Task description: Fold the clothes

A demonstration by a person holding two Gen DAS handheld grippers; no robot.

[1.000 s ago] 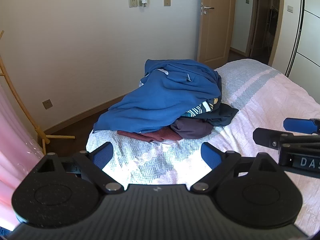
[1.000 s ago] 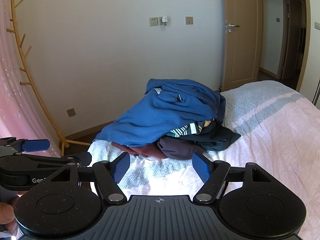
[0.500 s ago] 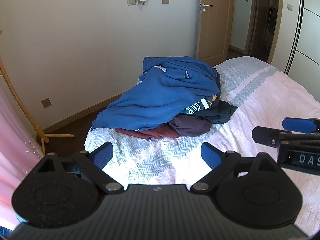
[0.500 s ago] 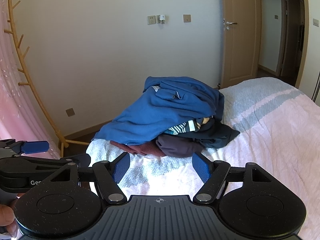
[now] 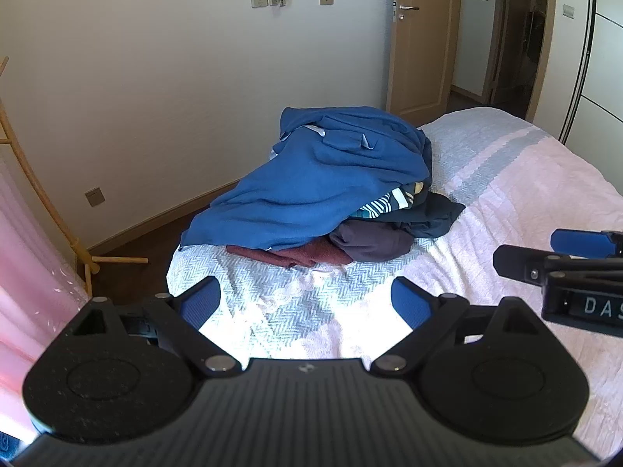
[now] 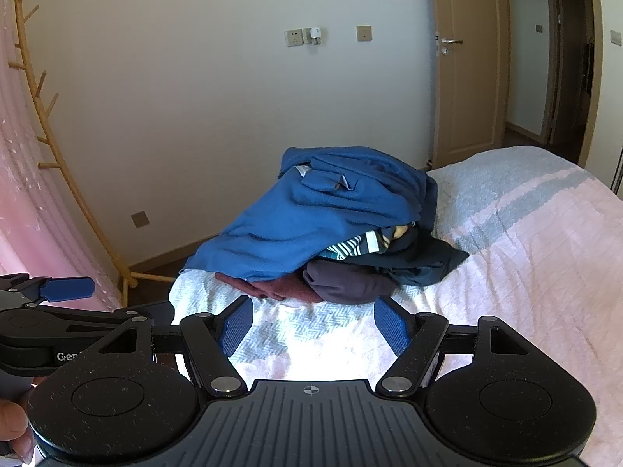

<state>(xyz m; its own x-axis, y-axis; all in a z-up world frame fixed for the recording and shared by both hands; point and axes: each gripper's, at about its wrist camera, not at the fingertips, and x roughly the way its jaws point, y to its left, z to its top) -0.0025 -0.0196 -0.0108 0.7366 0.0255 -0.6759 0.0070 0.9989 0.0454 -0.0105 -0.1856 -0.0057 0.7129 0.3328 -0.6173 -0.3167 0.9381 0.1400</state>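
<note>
A wooden coat rack [image 6: 58, 163] stands at far left. The left gripper [image 5: 305, 299] and right gripper [image 6: 313, 325] both hover wide open and empty over the bed [image 5: 525, 202]. Ahead, well apart, lies the clothes pile [image 5: 323, 186], blue garment [image 6: 323, 210] topmost. Best to pinch that top garment by one edge and lift it clear.

The pile of clothes [image 5: 323, 183] now sits slightly nearer both grippers' cameras.

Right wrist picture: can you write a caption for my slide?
Open right gripper faces a clothes pile topped by a blue garment on the bed.
</note>
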